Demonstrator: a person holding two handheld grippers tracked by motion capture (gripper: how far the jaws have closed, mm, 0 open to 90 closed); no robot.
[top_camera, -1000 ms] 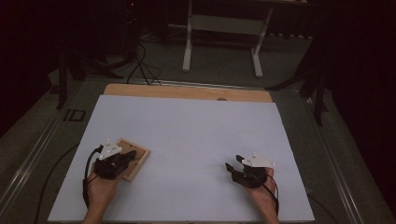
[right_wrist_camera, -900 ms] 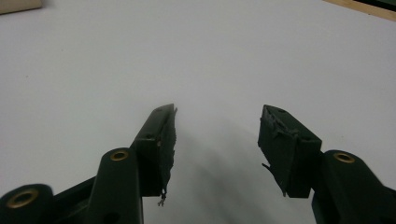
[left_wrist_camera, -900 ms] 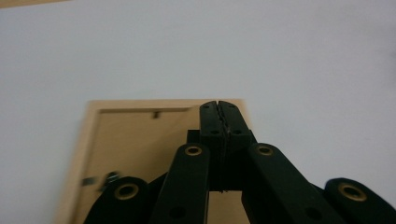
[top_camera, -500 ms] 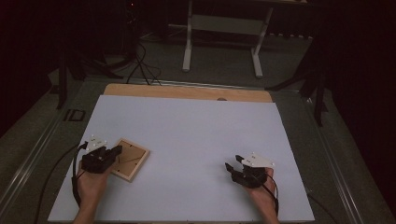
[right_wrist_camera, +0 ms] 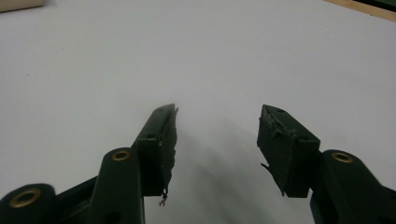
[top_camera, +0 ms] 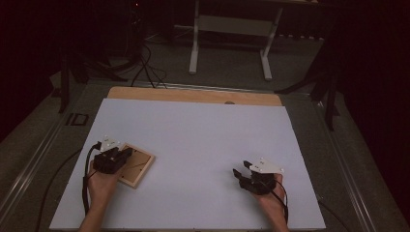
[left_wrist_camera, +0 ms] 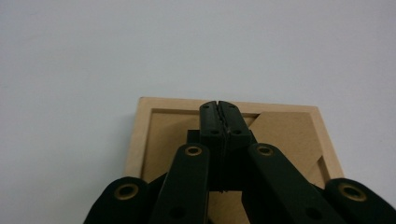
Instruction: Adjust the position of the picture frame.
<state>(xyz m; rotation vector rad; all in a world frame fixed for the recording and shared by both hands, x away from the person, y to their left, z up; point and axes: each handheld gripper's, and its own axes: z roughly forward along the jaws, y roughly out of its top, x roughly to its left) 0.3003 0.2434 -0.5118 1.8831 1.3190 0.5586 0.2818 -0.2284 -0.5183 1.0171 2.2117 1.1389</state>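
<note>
A flat wooden picture frame point(top_camera: 139, 167) lies back side up near the front left of the white sheet point(top_camera: 203, 135). My left gripper point(top_camera: 126, 153) is held over the frame's left part, jaws shut with nothing seen between them. In the left gripper view the shut tips of the left gripper point(left_wrist_camera: 218, 108) sit above the frame point(left_wrist_camera: 289, 133), near its far rail. My right gripper point(top_camera: 240, 172) rests low at the front right, open. In the right gripper view the right gripper point(right_wrist_camera: 217, 135) has only bare white sheet between its jaws.
A wooden strip point(top_camera: 193, 95) runs along the sheet's far edge. Beyond it stands a white table stand point(top_camera: 231, 29), with cables point(top_camera: 145, 67) on the dark floor. A cable trails from the left gripper off the sheet's left side.
The left gripper drew back to the left off the frame, then came back right over its left part. The frame and the right gripper stayed put.
</note>
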